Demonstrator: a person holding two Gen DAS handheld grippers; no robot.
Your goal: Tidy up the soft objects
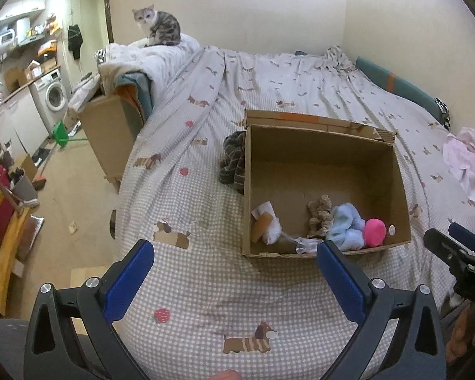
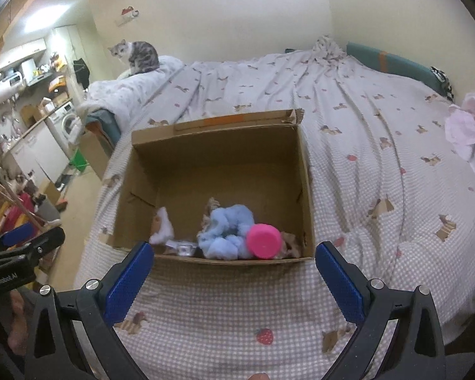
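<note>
- The cardboard box [image 1: 326, 164] sits open on the bed [image 1: 205, 285], and it is the landmark here; several soft things already lie along its near wall: a light blue cloth [image 1: 346, 226], a pink ball [image 1: 374, 232], a tan plush [image 1: 319, 215] and a white-and-orange toy [image 1: 264, 221].
- Still outside are a dark striped garment [image 1: 232, 161], bunched against the box's left outer wall, and a pale pink garment [image 1: 468, 164], well apart from the box on its right side.
- The striped garment's long axis runs along that left wall, front to back; it lies ahead and slightly right of the left gripper [image 1: 234, 264], which looks to be the nearer one.
- The pink garment lies far right and ahead of the right gripper [image 2: 234, 264], so that gripper likely suits it better.
- Both grippers hover just short of the box's near wall, above the bed, jaws spread wide, holding nothing and touching nothing.
- A cat [image 1: 158, 27] sits on a heap of bedding well beyond the box's far left corner, clear of the work.
</note>
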